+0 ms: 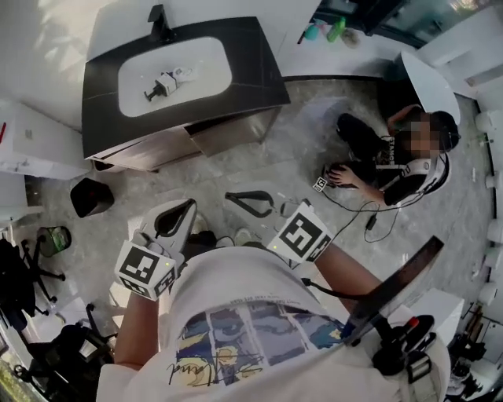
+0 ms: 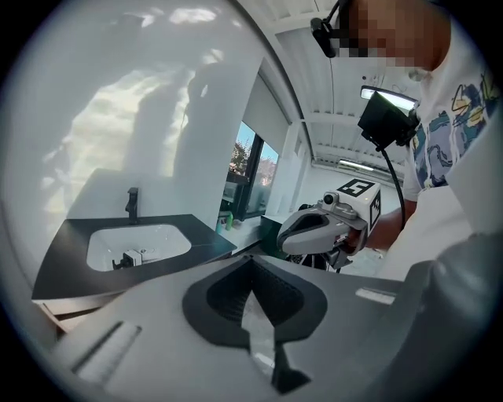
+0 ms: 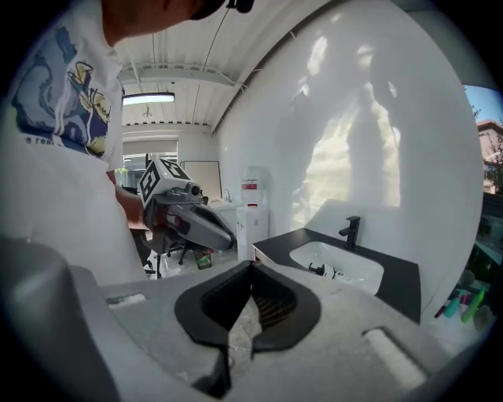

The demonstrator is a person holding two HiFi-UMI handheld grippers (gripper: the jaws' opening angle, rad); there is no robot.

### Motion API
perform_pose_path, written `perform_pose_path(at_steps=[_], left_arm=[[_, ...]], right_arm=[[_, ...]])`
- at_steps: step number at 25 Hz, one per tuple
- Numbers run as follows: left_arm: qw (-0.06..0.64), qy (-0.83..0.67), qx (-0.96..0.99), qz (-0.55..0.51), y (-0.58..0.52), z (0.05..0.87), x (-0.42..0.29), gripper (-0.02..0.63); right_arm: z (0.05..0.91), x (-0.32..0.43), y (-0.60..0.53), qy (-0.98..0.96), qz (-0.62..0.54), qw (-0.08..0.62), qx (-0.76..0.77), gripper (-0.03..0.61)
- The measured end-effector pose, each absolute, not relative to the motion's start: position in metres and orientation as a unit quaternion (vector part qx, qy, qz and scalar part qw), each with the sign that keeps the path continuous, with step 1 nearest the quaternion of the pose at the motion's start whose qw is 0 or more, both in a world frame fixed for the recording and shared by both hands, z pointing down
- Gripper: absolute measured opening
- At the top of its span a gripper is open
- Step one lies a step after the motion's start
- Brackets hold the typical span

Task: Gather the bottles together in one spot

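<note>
Bottles [image 1: 335,30] on far ledge [image 1: 314,56] | left gripper [image 1: 189,206] jaws together | right gripper [image 1: 233,197] likewise

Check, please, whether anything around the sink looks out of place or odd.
Yes. A small white and black object lies tipped on its side inside the white basin, below the faucet, instead of standing on the dark counter. It is too small to tell what it is.

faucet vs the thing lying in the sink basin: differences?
The faucet is all black; the item is mostly white with a black end. The faucet stands upright on the dark counter behind the basin; the item lies inside it. Both are at the same vanity.
</note>
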State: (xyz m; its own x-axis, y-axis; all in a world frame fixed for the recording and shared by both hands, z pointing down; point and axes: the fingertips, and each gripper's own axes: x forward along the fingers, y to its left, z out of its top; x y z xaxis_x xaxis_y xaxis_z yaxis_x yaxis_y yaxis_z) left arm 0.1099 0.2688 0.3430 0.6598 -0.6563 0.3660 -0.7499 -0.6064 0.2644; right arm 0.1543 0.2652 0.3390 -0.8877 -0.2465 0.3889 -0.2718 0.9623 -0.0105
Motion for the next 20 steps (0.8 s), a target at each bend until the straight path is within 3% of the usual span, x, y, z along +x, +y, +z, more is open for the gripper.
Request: perform_pose_path(at_steps=[6, 9, 20], left_arm=[[0.200, -0.373, 0.898, 0.124, 0.244, 0.337, 0.065, 0.003], [0.199, -0.368, 0.900, 0.121, 0.234, 0.337, 0.040, 0.003], [0.208, -0.412, 0.882, 0.095, 0.210, 0.352, -0.053, 0.040]], right_arm=[[0.336, 0.104, 0.239, -0.969, 0.030, 0.200, 0.144, 0.007], [0.338, 0.078, 0.226, -0.966, 0.029, 0.210, 0.146, 0.057], [0.366, -0.003, 0.158, -0.959, -0.031, 0.252, 0.125, 0.066]])
